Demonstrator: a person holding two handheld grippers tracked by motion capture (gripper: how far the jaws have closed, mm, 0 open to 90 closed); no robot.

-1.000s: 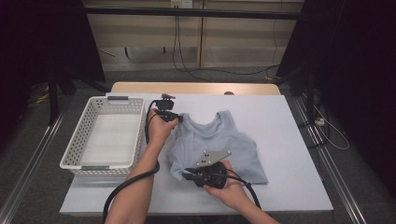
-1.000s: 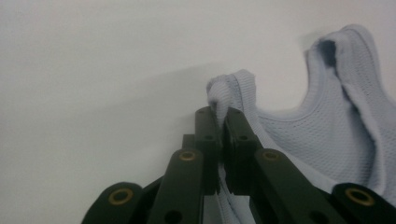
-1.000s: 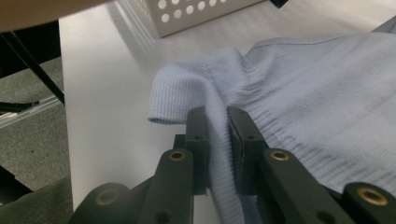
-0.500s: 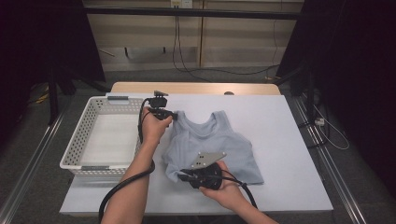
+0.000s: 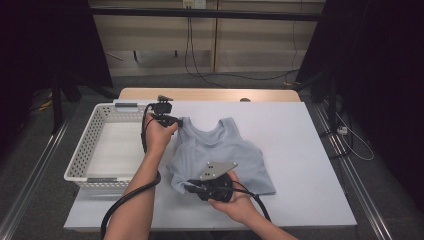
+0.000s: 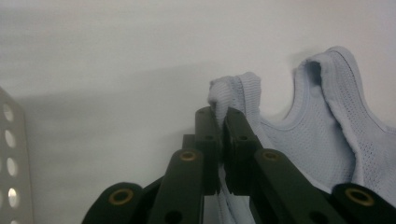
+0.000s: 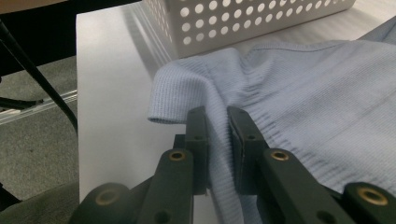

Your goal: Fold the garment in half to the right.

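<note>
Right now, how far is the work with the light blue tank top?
Done: both grips look set. The left gripper pinches a shoulder strap of the tank top; the right gripper clamps its ribbed hem corner. In hand: the gripped side bunches toward the middle. Left, probably: finishing the fold or lift, perhaps into the white basket, which holds nothing.

The left gripper (image 5: 175,121) has dragged the top's (image 5: 220,155) strap toward 10 o'clock, nearer the basket (image 5: 80,155), bunching that side.
</note>
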